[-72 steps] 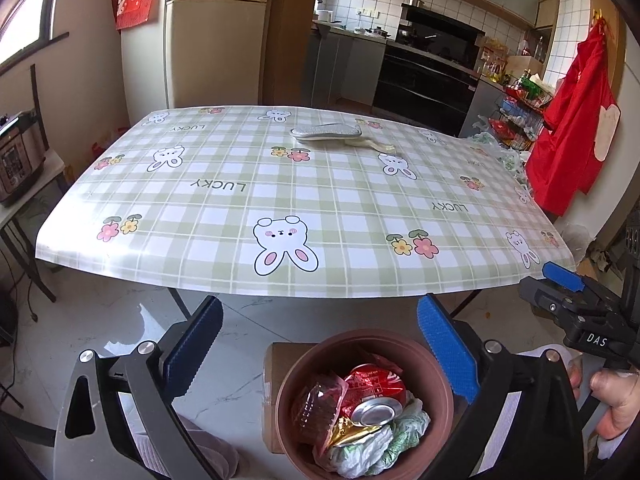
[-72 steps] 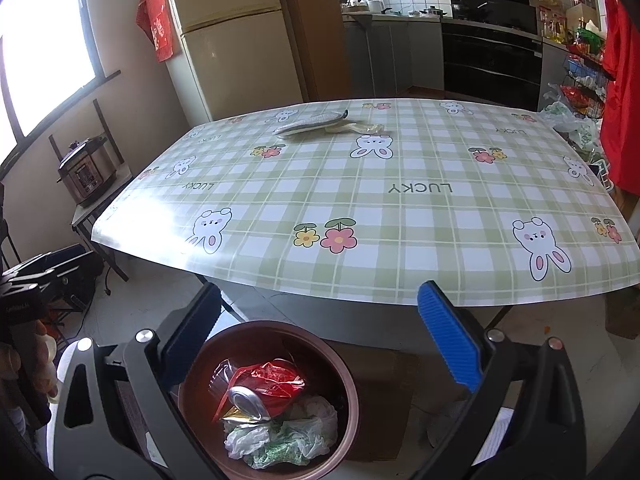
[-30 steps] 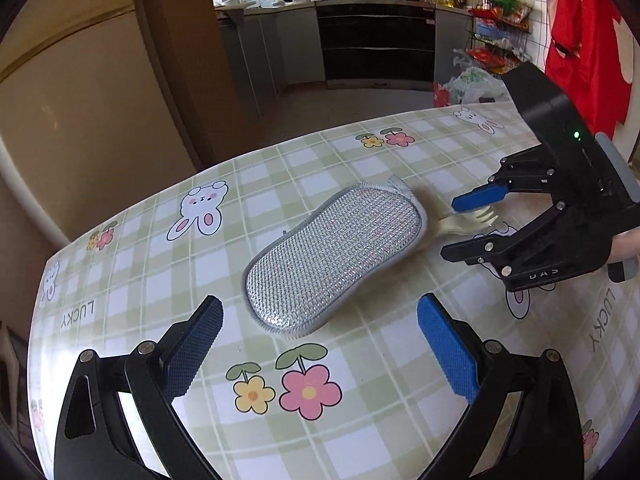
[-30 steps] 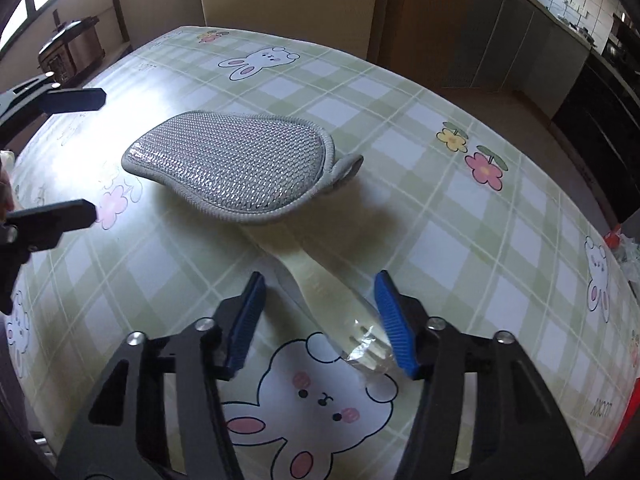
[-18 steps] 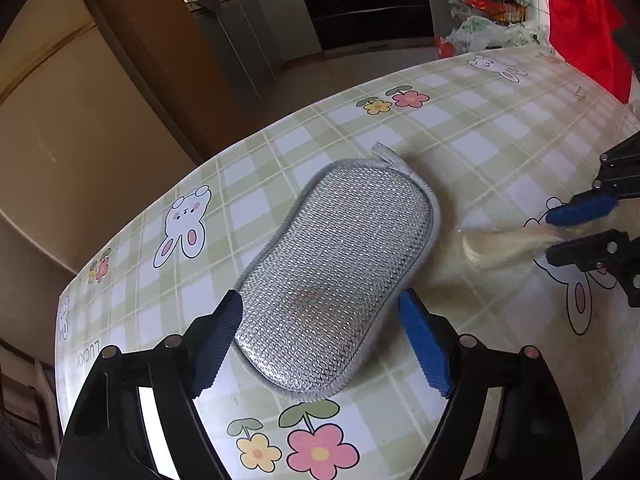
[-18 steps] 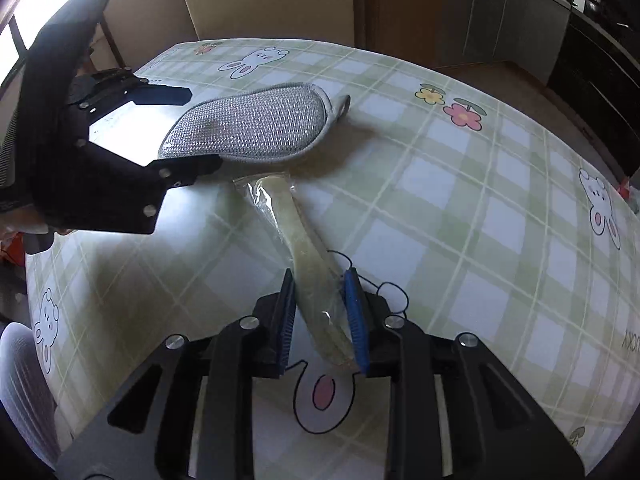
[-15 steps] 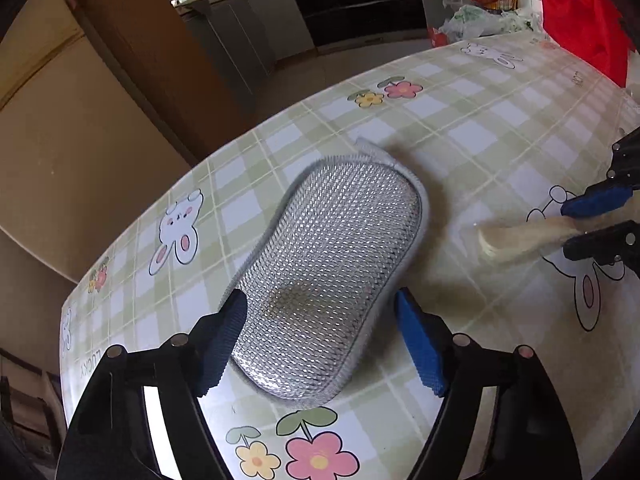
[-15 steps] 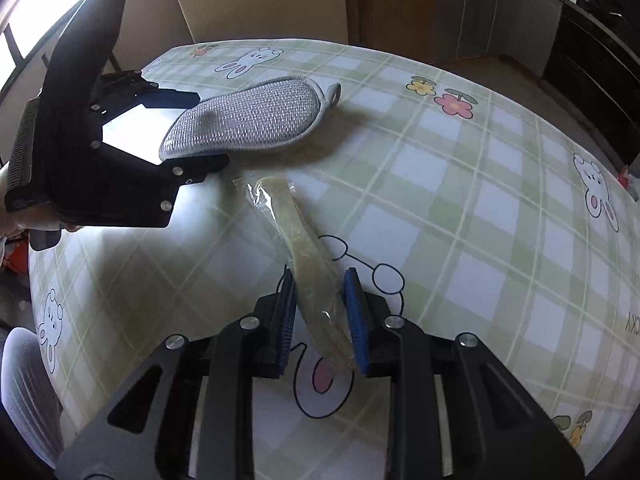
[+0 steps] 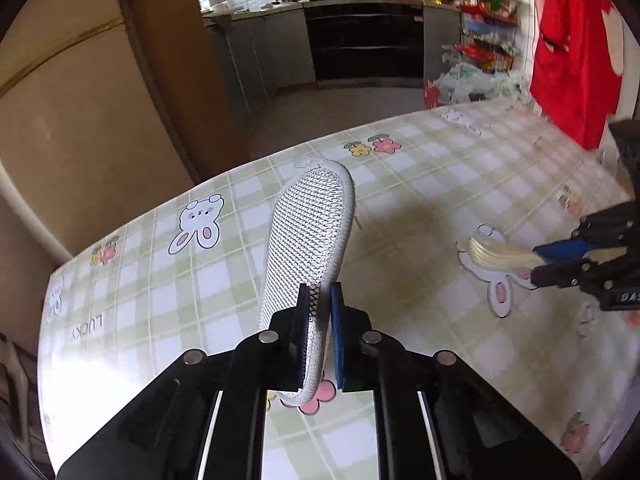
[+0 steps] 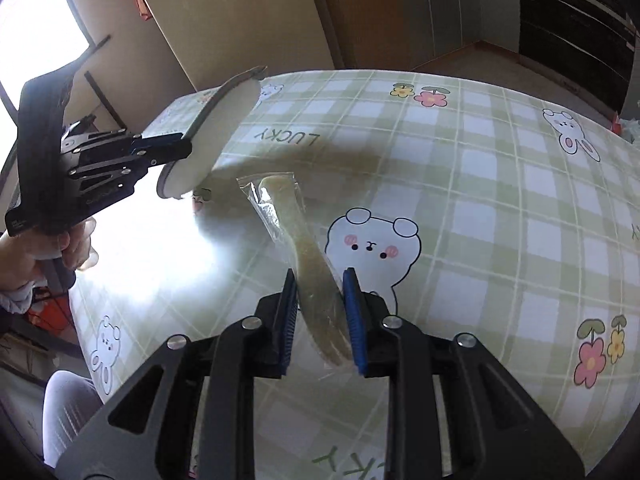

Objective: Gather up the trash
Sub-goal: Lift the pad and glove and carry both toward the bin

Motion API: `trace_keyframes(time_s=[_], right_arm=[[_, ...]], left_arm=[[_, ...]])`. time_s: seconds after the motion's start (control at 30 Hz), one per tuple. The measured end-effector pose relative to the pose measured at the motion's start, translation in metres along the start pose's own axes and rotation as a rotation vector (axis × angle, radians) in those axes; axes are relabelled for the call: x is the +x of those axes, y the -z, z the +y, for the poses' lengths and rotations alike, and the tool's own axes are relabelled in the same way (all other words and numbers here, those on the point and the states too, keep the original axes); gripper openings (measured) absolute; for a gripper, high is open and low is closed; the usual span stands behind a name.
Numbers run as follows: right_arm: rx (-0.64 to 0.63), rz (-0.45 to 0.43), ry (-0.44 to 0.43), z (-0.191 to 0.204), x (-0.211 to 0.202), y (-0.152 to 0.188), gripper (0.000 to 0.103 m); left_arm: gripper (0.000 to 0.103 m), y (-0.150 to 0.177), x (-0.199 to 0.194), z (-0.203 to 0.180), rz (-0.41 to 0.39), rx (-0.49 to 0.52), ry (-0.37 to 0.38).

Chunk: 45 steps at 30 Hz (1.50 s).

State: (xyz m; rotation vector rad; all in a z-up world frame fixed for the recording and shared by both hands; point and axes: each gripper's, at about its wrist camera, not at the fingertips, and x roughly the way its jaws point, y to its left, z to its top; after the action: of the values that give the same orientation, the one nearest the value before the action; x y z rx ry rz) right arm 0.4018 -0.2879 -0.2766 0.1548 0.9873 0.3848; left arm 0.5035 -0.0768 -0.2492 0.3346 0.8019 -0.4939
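Lifted off the checked worktop (image 9: 440, 184) now, the silvery mesh scrubber (image 9: 310, 232) is pinched as the left tongs (image 9: 320, 328) close. Right tongs (image 10: 320, 316) squeeze a plastic-wrapped pale fork (image 10: 288, 216).

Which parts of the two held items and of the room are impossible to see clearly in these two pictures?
- Wrapped fork: the right wrist view hides its near end between the right gripper pads; the left wrist view blurs it.
- Scrubbing pad: the left gripper, closing on it, covers its near end.
- Trash bin: in neither view.
- Hand on the left gripper: cut by the picture edge.
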Motion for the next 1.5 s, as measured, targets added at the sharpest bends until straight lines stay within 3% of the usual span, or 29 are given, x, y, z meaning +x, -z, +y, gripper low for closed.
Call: trace_keyframes(time_s=[0.13,0.47,0.77,1.03,1.5], right_arm=[[0.051,-0.055,-0.039,0.016,-0.029,0.018,0.025],[0.130,-0.130,-0.070,0.054,-0.095,0.067,0.025],[0.157,-0.186,-0.072,0.092,-0.147,0.115,0.025],[0.127,-0.228,-0.070,0.127,-0.187,0.154,0.025],[0.089,-0.270,-0.081,0.167,-0.231,0.221,0.025]], left_arm=[[0.007,0.015,-0.046,0.009,-0.037,-0.130,0.089],[0.007,0.072,-0.141,-0.025,-0.094,-0.201,0.176],[0.007,0.121,-0.214,-0.078,-0.127,-0.178,0.199],[0.007,0.164,-0.274,-0.101,-0.151,-0.179,0.205],[0.007,0.241,-0.323,-0.138,-0.119,-0.252,0.225]])
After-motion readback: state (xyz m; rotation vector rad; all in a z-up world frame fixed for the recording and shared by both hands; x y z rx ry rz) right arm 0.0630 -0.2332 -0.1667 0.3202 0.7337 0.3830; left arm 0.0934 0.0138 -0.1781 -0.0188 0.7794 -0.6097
